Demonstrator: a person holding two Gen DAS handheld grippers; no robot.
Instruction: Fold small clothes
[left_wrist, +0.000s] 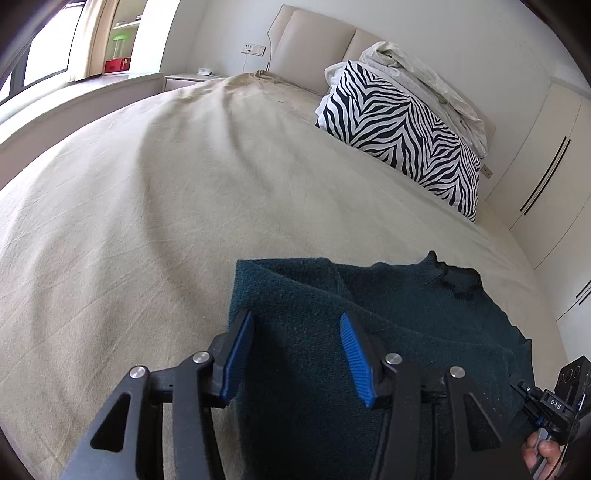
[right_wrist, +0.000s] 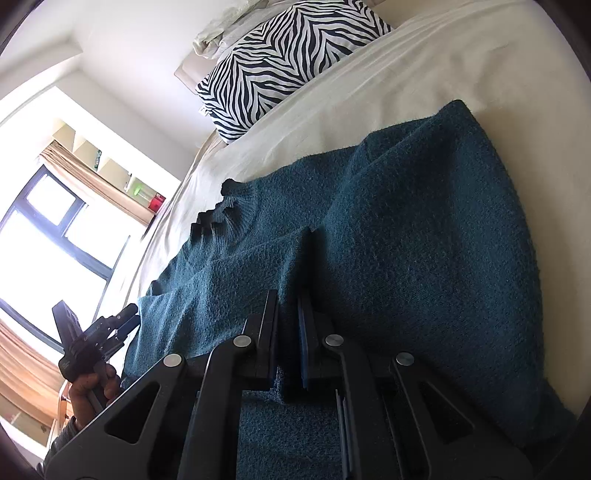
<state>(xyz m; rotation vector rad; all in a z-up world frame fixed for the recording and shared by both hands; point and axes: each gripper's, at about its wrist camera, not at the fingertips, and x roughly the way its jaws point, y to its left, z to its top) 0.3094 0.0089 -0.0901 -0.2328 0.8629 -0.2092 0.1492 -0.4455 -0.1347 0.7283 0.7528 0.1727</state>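
Left gripper (left_wrist: 297, 354): black linkage arms, ribbed blue pads spread apart above the sweater's edge, nothing pinched.
Right gripper (right_wrist: 287, 328): jaws pressed together, pinching a raised fold of knit.
Sweater (right_wrist: 424, 258): fuzzy teal knit, ribbed collar, lying partly folded on the bed.
Bedsheet (left_wrist: 147, 206): beige, creased.
Pillow (left_wrist: 399, 125): zebra-striped, against the padded headboard.

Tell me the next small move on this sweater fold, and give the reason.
Probably carry the right gripper across the teal sweater and lay its pinched fold flat. Its fingers are shut on a ridge of the knit, one sleeve already lies folded over the body, and the left gripper hangs open above the cloth, gripping nothing, free to smooth the fold afterwards on the bed sheet.
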